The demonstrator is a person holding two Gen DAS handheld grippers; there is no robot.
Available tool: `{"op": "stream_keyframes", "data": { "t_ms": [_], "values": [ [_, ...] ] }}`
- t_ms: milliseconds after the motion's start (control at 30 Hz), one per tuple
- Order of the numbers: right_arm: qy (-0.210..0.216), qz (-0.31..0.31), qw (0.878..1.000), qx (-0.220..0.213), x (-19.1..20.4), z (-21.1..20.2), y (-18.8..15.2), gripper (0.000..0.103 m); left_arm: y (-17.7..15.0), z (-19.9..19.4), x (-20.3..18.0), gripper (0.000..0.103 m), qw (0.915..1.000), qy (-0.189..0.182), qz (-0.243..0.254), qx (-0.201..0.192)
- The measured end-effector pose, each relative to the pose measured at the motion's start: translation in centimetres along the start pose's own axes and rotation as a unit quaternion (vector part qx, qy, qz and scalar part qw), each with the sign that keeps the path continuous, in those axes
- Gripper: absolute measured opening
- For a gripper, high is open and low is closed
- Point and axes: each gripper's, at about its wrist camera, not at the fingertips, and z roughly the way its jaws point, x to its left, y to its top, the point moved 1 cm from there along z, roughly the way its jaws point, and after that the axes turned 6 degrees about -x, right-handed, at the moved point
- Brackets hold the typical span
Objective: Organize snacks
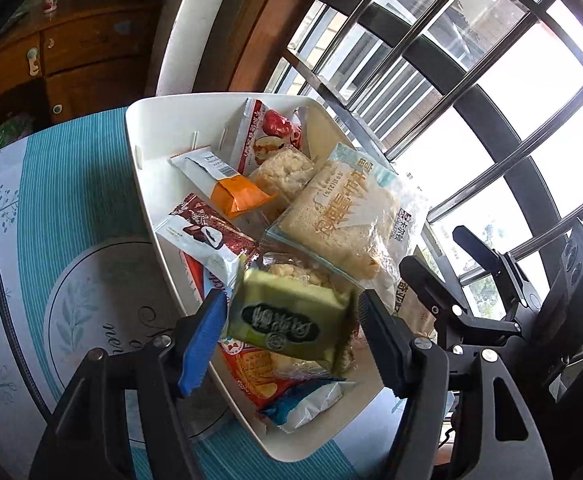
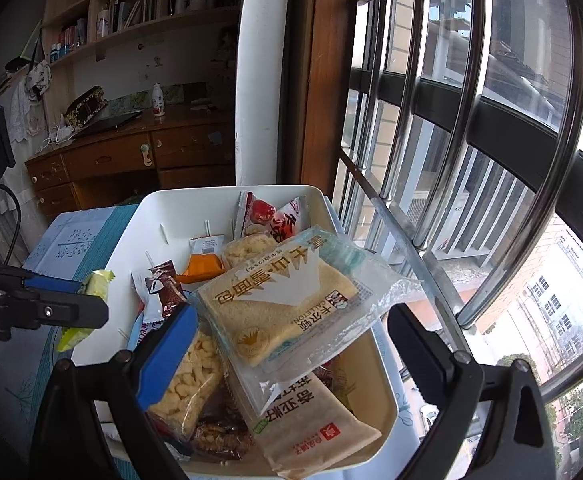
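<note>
Green snack packet (image 1: 289, 322) sits between the left gripper (image 1: 291, 340) pads, jaws parted and barely touching it, above the white tray (image 1: 163, 120) of snacks on the bench. Right gripper (image 2: 291, 360) hovers open, empty, over the bread bag (image 2: 279, 304), probably waiting its turn.

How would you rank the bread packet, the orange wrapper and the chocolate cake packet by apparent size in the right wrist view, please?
1. Bread packet, clearly the largest.
2. Chocolate cake packet.
3. Orange wrapper.
The last two look close in size, and the cake packet lies nearer the camera, so their order is unsure.
</note>
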Motion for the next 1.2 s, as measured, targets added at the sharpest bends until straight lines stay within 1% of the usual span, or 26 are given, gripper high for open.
{"op": "stream_keyframes", "data": {
  "t_ms": [33, 67, 100, 233, 300, 367, 467, 567, 733, 767, 833, 933, 1000, 1100, 1167, 1200],
  "values": [
    [0.002, 0.000, 1.000, 0.002, 0.0, 0.0, -0.1, 0.097, 0.1, -0.1, -0.2, 0.072, 1.0000, -0.002, -0.001, -0.005],
    [0.003, 0.001, 1.000, 0.002, 0.0, 0.0, -0.1, 0.097, 0.1, -0.2, -0.2, 0.081, 0.9999, 0.002, -0.003, -0.009],
    [0.004, 0.002, 1.000, 0.003, 0.0, -0.1, -0.1, 0.097, 0.2, -0.5, -0.4, 0.083, 0.9999, 0.002, -0.005, -0.016],
    [0.003, 0.007, 1.000, 0.008, 0.2, -0.7, -0.1, 0.097, 0.0, -2.2, -0.4, 0.083, 0.9995, 0.007, -0.007, -0.031],
    [0.000, 0.012, 1.000, 0.006, 0.4, -1.5, 0.0, 0.097, -0.4, -3.6, -0.2, 0.083, 0.9991, 0.015, -0.008, -0.039],
    [-0.006, 0.017, 1.000, 0.000, 0.9, -2.6, 0.1, 0.097, -1.1, -5.4, 0.1, 0.083, 0.9981, 0.032, -0.010, -0.052],
    [-0.017, 0.024, 1.000, -0.009, 1.7, -4.7, 0.0, 0.097, -2.7, -8.7, 0.7, 0.083, 0.9949, 0.059, -0.019, -0.079],
    [-0.032, 0.029, 0.999, -0.018, 3.1, -7.3, -0.5, 0.097, -4.9, -12.4, 1.4, 0.083, 0.9932, 0.068, -0.023, -0.091],
    [-0.032, 0.032, 0.999, -0.027, 6.3, -11.5, -1.3, 0.097, -9.0, -18.4, 1.9, 0.085, 0.9882, 0.112, 0.005, -0.104],
    [-0.029, 0.030, 0.999, -0.027, 7.2, -12.3, -1.5, 0.097, -10.0, -19.8, 2.1, 0.086, 0.9864, 0.123, 0.007, -0.108],
    [-0.020, 0.028, 0.999, -0.025, 8.7, -13.8, -1.8, 0.097, -11.6, -22.1, 2.7, 0.086, 0.9840, 0.135, 0.004, -0.116],
    [0.001, 0.024, 1.000, -0.019, 10.9, -15.8, -2.2, 0.097, -13.6, -25.4, 3.1, 0.086, 0.9802, 0.152, -0.013, -0.127],
    [0.016, 0.022, 1.000, -0.008, 12.3, -16.9, -2.3, 0.097, -14.7, -27.4, 3.0, 0.088, 0.9777, 0.161, -0.029, -0.132],
    [0.045, 0.027, 0.999, 0.014, 13.8, -18.8, -2.2, 0.097, -15.6, -29.2, 2.7, 0.090, 0.9703, 0.208, -0.026, -0.120],
    [0.065, 0.035, 0.997, 0.033, 14.6, -20.0, -1.9, 0.097, -16.1, -30.5, 2.4, 0.090, 0.9661, 0.223, -0.031, -0.125],
    [0.076, 0.040, 0.995, 0.042, 15.0, -20.6, -1.8, 0.097, -16.3, -31.1, 2.2, 0.090, 0.9644, 0.227, -0.042, -0.129]
  ]
}}
